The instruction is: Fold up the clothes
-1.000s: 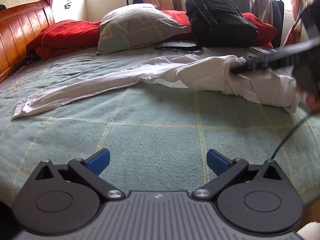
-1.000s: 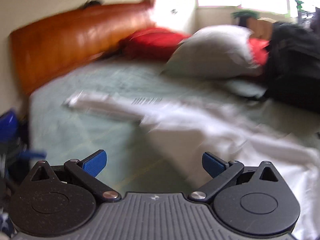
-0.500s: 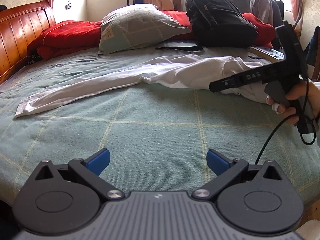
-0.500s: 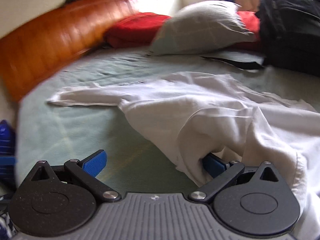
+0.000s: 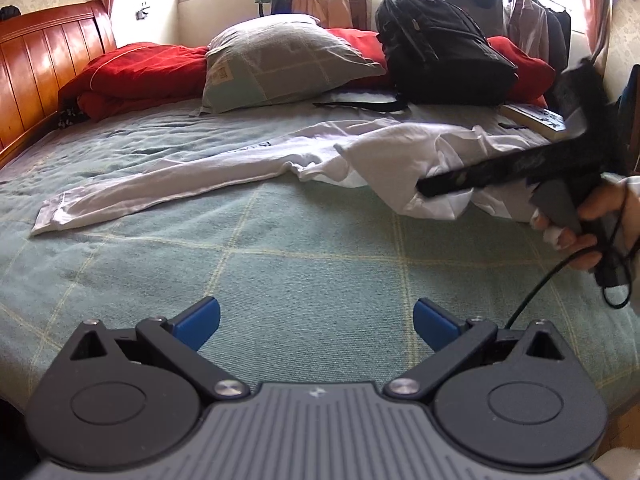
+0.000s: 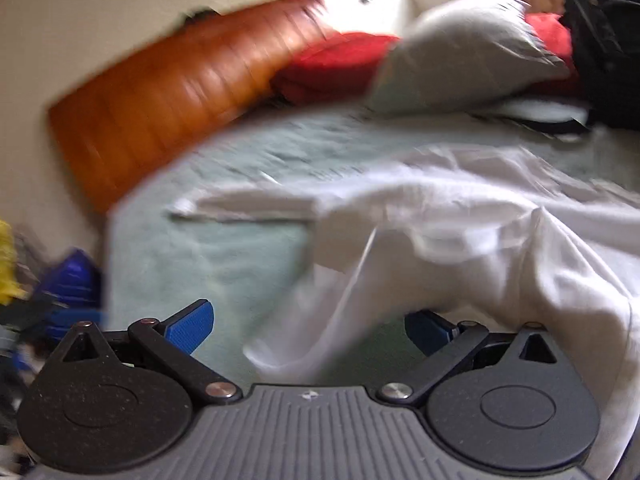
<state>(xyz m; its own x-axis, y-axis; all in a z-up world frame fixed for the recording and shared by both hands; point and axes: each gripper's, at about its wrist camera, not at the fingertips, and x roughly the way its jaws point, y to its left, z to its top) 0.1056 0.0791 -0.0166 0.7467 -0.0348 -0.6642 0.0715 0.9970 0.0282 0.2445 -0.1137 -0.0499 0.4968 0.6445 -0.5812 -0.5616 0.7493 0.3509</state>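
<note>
1. Your left claw (image 5: 316,322) is wide open and holds nothing; its two blue fingertips (image 5: 198,320) stand far apart, above the bare green bedcover (image 5: 304,264).
2. The white shirt (image 5: 224,172) lies on the bed, well beyond this claw. One long sleeve (image 5: 120,200) stretches flat toward 10 o'clock, and the crumpled body is at about 1 o'clock.
3. In the left wrist view your right claw (image 5: 424,190) comes in from 3 o'clock, carried by your right hand (image 5: 580,224). Its tip touches a raised fold of the shirt body.
4. In the right wrist view this claw (image 6: 308,326) shows its fingers spread apart, so it is open. White cloth (image 6: 440,248) hangs down between the fingers and drapes over the right one. This view is blurred, so I cannot tell if the cloth is caught on the finger.
5. At 12 o'clock, at the far edge of the bed, a grey pillow (image 5: 280,60) leans on a red blanket (image 5: 136,72), and a black backpack (image 5: 440,52) stands just beside the pillow, at 1 o'clock.
6. The wooden headboard (image 5: 44,64) is at 10 o'clock.
</note>
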